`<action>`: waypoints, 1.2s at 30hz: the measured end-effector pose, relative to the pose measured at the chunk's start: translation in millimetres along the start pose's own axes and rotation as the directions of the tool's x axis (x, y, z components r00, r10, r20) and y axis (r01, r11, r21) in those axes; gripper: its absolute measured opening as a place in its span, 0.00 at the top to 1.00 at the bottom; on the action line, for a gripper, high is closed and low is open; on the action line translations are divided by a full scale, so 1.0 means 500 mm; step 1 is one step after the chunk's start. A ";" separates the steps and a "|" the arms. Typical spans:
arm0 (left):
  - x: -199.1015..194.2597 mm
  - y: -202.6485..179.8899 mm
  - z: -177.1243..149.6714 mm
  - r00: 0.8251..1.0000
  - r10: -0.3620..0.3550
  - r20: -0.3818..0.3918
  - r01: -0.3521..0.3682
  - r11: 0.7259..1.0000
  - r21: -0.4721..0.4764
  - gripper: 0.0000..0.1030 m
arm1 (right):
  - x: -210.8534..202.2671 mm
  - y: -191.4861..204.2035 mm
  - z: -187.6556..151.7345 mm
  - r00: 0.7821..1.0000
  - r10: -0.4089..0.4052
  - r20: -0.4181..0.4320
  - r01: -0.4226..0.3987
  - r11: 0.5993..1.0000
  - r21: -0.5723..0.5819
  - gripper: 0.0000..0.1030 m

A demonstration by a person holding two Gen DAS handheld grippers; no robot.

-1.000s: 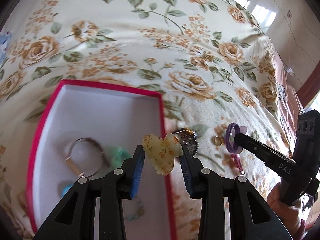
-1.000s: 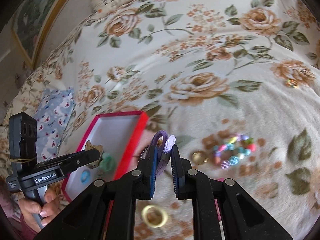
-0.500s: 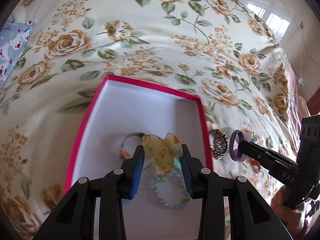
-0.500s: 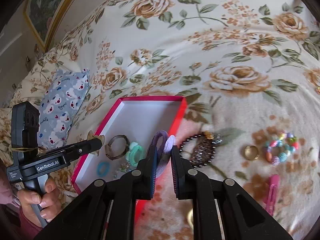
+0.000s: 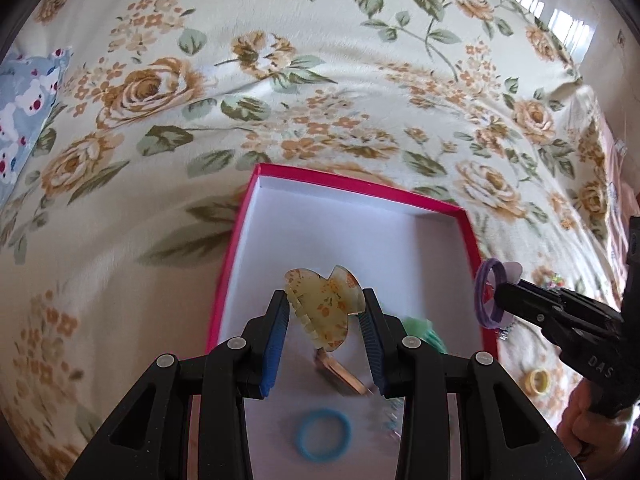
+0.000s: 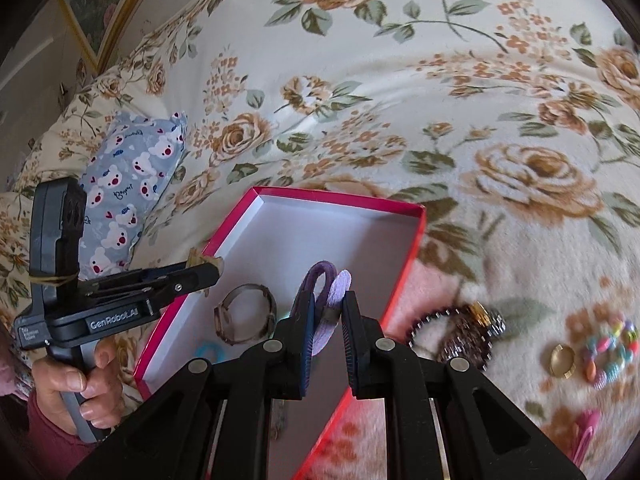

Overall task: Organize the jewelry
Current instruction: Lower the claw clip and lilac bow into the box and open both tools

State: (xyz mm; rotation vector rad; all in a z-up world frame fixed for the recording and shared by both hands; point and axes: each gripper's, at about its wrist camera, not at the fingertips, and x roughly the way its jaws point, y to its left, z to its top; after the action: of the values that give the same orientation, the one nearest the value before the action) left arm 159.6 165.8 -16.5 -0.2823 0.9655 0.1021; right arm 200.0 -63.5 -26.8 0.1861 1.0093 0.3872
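My left gripper [image 5: 324, 312] is shut on a yellow flowered hair claw [image 5: 322, 308] and holds it above the white inside of the pink-rimmed box [image 5: 360, 188]. In the box lie a blue hair tie [image 5: 322, 440], a green piece [image 5: 426, 330] and a bangle [image 6: 245, 317]. My right gripper [image 6: 326, 312] is shut on a purple hair tie [image 6: 322, 300] and holds it over the box's right side [image 6: 400, 280]. It also shows in the left wrist view [image 5: 490, 300] at the box's right rim.
The box sits on a rose-print bedspread [image 6: 440, 80]. To its right lie a dark beaded bracelet [image 6: 466, 336], a gold ring [image 6: 562, 360], a colourful bead bracelet [image 6: 610, 350] and a pink clip [image 6: 584, 436]. A blue bear-print pillow [image 6: 128, 184] lies left.
Both grippers have moved left with their items, from beside the box's right rim to over the box. The box now fills the middle of both views.
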 end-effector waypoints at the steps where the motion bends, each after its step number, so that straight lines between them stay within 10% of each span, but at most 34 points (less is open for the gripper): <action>1: 0.009 0.002 0.007 1.000 0.005 -0.006 -0.005 1.000 0.004 0.66 | 0.007 0.001 0.003 1.000 -0.001 -0.005 0.001 1.000 -0.004 0.87; 36: 0.142 -0.026 0.048 0.988 0.122 -0.090 -0.113 0.989 0.099 0.64 | 0.131 0.007 0.023 0.990 -0.049 -0.129 0.040 0.996 -0.076 0.82</action>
State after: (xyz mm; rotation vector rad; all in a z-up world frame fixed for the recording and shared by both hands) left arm 222.0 157.1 -59.6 -0.1443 1.0792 0.1519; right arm 239.6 -33.8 -70.9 0.0723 1.1248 0.3990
